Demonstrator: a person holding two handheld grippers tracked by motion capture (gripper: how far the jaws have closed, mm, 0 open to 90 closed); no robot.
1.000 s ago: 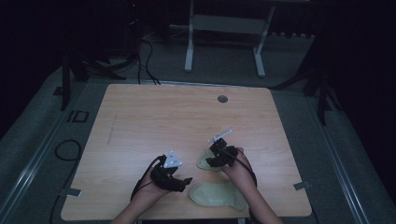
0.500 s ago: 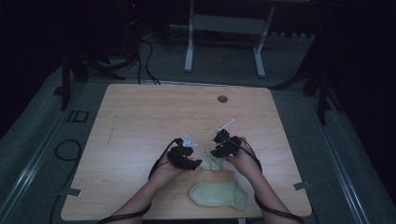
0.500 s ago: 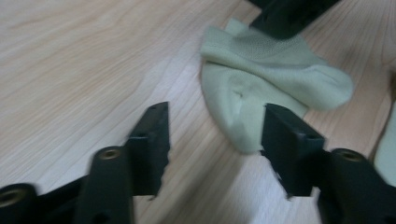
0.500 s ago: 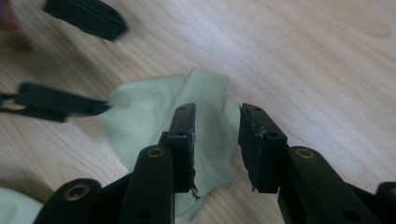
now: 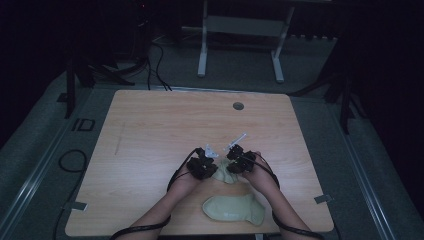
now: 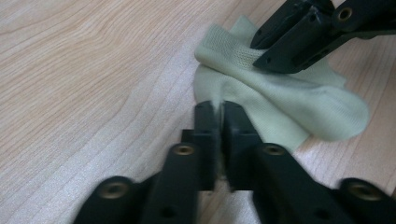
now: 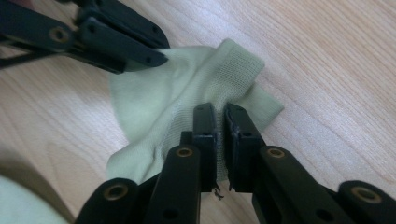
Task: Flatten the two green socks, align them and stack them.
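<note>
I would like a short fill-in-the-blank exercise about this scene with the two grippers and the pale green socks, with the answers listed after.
1. The left gripper is shut on the crumpled pale green ____.
2. The right gripper pinches the ____ sock.
3. A second, flat pale green sock lies ____ to the person than the grippers.
4. Both socks rest on a light ____ table.

Answers: sock; same; nearer; wooden

Both the left gripper [image 6: 219,109] and the right gripper [image 7: 219,112] are showing matt black, angular jaws with brass-coloured screw heads at the joints. Black cables are trailing back along the person's bare, unsleeved forearms.
</note>
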